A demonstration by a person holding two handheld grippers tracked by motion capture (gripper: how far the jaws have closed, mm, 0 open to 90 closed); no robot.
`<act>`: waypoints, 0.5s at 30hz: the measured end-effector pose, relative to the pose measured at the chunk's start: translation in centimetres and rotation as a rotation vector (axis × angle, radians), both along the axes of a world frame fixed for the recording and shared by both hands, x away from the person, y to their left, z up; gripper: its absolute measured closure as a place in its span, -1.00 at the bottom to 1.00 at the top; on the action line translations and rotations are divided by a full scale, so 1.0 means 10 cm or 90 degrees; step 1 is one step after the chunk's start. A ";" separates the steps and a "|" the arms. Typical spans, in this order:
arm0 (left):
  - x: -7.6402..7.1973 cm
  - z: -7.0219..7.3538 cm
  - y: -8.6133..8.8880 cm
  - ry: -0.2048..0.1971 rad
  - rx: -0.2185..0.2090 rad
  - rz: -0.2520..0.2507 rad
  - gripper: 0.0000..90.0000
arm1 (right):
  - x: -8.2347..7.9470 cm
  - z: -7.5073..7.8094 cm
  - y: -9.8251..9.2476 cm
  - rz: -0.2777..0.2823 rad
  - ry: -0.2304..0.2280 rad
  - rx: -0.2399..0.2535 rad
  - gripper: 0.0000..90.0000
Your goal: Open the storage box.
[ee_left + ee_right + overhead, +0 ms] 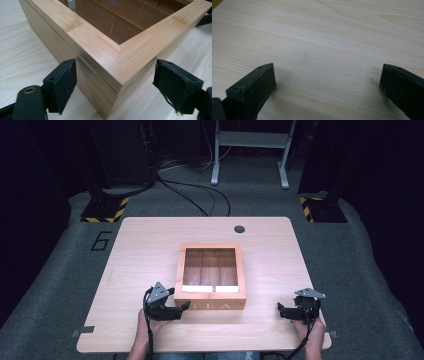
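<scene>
Reaching in from the near edge of the desk (pixel 150 240), the person's left hand (pixel 145 327) points the left gripper (pixel 181 309) at the near left corner of the wooden tea box (pixel 210 304), jaws spread wide to either side of that corner without touching it. The right hand (pixel 312 332) holds the right gripper (pixel 283 310) well apart from the box, low over bare desk, jaws spread and pinching nothing. Through the box's windowed lid, dividers show; two pale strips lie along its near inside edge, perhaps tea packets, too blurred to tell. Both forearms are cut off by the frame.
</scene>
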State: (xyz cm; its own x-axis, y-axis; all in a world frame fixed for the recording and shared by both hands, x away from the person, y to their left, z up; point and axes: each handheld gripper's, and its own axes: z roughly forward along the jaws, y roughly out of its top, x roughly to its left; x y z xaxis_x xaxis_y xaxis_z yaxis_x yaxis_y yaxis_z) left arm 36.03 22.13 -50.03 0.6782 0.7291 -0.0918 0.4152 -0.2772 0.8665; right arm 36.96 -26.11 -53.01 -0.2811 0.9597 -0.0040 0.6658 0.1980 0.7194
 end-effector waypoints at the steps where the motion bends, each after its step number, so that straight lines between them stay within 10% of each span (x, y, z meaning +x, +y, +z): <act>1: -0.01 0.00 0.00 0.000 -0.001 0.001 -0.58 | 0.00 0.00 0.00 0.000 0.000 0.000 -1.00; 15: -0.05 -0.01 0.04 -0.020 -0.012 0.004 -0.46 | 0.00 0.00 0.00 0.000 0.000 0.000 -1.00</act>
